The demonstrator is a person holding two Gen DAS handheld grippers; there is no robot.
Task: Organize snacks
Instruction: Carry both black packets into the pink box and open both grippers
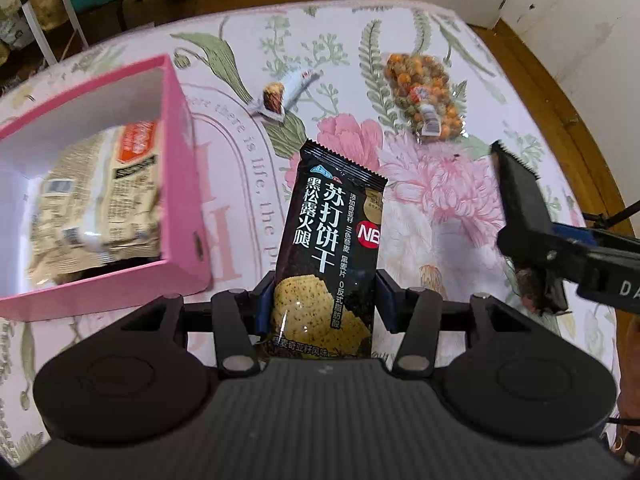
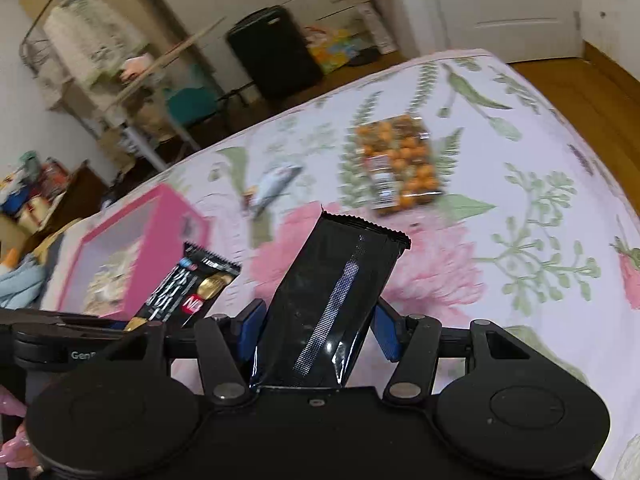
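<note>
both grippers, left (image 1: 322,300) and right (image 2: 316,328), clamp black packets over floral cloth (image 1: 460,200); wooden floor (image 2: 580,92) beyond.

Both wrist cameras are looking forward and down along their hand-held grippers, hovering close over a floral-covered bed (image 1: 460,208). The left view is facing across it toward a white door, the right view angling leftward toward shelving. Both are taking in the pink box (image 1: 182,176), the small wrapped bar (image 1: 282,94) and the bag of orange snacks (image 2: 400,164) (blurred on the right).
</note>
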